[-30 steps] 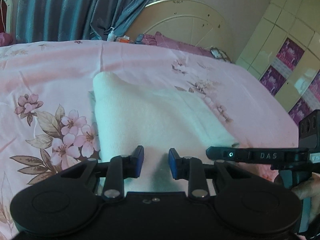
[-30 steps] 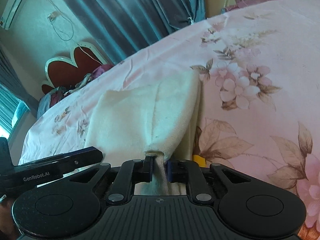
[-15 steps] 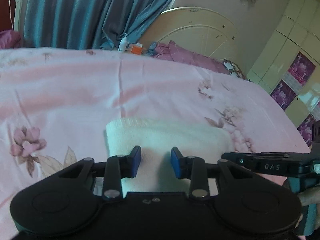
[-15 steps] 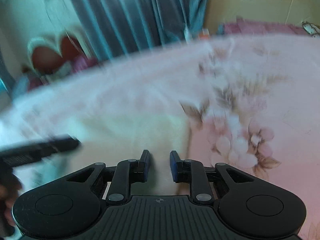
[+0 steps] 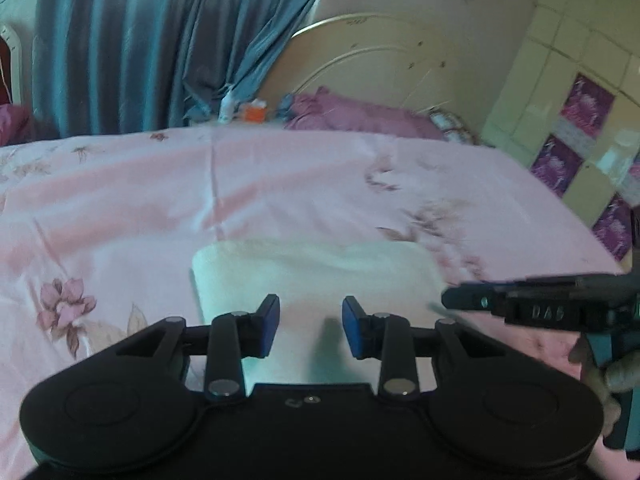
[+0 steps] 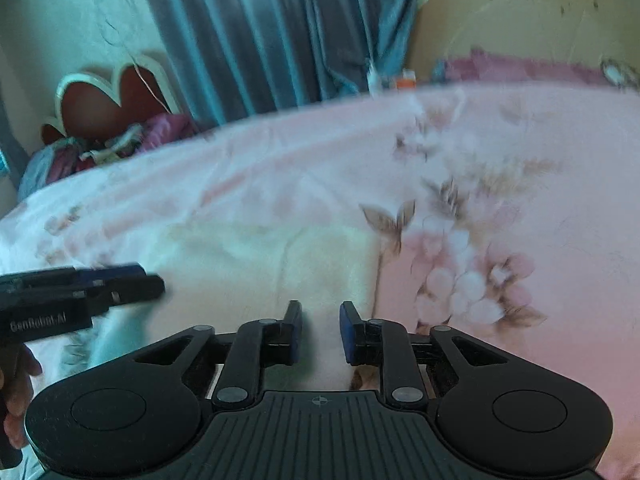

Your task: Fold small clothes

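Note:
A folded white cloth (image 5: 316, 276) lies flat on the pink floral bedspread (image 5: 240, 184). My left gripper (image 5: 310, 326) is open and empty, just above the cloth's near edge. My right gripper (image 6: 320, 330) is open and empty over the cloth (image 6: 256, 264), near its right edge. The right gripper also shows at the right of the left wrist view (image 5: 536, 306), and the left gripper at the left of the right wrist view (image 6: 80, 292).
Blue curtains (image 5: 132, 40) and a cream headboard (image 5: 380, 64) stand beyond the bed. A purple pillow (image 5: 360, 116), a bottle (image 5: 227, 106) and an orange box (image 5: 254, 112) sit at the far edge. Tiled wardrobe doors (image 5: 580, 120) are at the right.
My right gripper has let go of the cloth's corner and opened. Both grippers have drawn back and tilted up. The cloth now lies folded flat.

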The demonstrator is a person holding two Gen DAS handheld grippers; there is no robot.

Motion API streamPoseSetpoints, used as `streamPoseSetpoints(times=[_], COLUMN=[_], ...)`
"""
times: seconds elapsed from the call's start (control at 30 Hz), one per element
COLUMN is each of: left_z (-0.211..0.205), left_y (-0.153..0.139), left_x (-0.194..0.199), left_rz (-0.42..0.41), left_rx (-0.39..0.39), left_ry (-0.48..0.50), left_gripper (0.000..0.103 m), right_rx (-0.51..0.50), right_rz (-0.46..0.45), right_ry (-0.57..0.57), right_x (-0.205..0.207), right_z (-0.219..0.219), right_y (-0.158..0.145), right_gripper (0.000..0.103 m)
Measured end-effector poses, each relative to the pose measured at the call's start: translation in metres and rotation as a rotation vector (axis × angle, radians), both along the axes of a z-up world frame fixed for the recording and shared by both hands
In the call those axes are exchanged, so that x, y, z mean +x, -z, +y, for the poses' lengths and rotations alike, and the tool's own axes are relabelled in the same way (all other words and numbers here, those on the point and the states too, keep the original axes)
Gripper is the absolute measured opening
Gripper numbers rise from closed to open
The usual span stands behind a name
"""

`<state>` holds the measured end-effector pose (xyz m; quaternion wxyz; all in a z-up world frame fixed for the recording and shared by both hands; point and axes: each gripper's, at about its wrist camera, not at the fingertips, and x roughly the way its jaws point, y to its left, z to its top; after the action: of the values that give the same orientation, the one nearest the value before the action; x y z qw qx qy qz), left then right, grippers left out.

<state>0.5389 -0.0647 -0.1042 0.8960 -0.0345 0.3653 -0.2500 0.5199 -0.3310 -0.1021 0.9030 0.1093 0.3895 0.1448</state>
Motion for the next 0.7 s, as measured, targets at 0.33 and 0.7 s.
streamPoseSetpoints(times=[0.33, 0.7], left_z=[-0.003, 0.031], left_y=[0.015, 0.016], left_x=[-0.045, -0.133], left_rz=[0.033, 0.064], left_rx=[-0.012, -0.018], left_ry=[0.002, -0.034], left_gripper=[0.032, 0.032], right_rx=[-0.117, 0.074], right_rz=[0.04, 0.104], right_ry=[-0.068, -0.054], right_x=[-0.033, -0.119], right_z=[0.012, -0.021], right_y=[0.016, -0.003], right_gripper=[0.021, 0.025])
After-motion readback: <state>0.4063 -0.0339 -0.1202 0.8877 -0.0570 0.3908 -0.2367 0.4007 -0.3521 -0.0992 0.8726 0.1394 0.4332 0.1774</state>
